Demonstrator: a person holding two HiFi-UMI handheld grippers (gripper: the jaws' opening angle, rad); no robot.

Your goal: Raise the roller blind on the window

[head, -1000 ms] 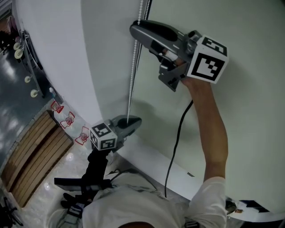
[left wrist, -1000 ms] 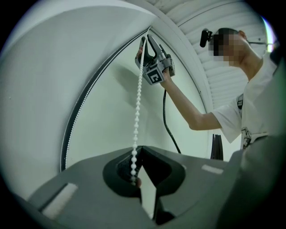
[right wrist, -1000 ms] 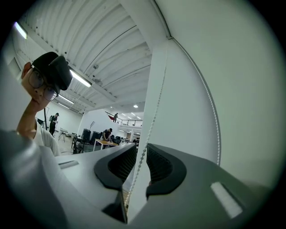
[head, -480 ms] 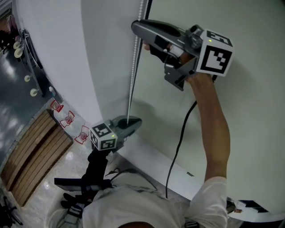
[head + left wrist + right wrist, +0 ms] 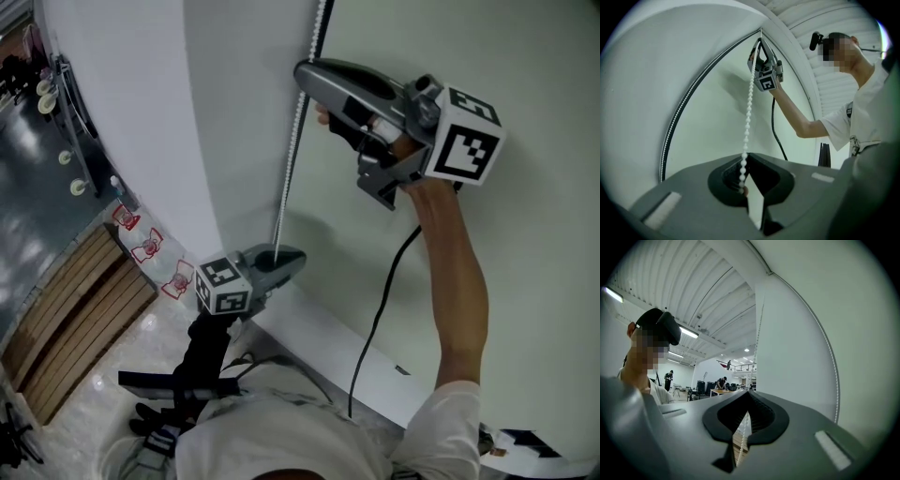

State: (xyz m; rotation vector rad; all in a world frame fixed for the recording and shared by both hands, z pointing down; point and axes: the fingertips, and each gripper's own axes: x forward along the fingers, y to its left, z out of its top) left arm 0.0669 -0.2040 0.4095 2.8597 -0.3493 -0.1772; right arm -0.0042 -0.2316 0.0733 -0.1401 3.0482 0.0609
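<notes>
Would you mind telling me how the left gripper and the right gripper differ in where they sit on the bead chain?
The right gripper grips the bead chain high up, on a raised arm; the left gripper grips it low, close to the person's body. The chain shows only above the left gripper's fingers, but above and below the right gripper's. Both are shut on the same chain.

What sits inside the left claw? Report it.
The bead chain runs down into the left claw, pinched between its closed jaws. Its lower stretch is covered by the claw body.
</notes>
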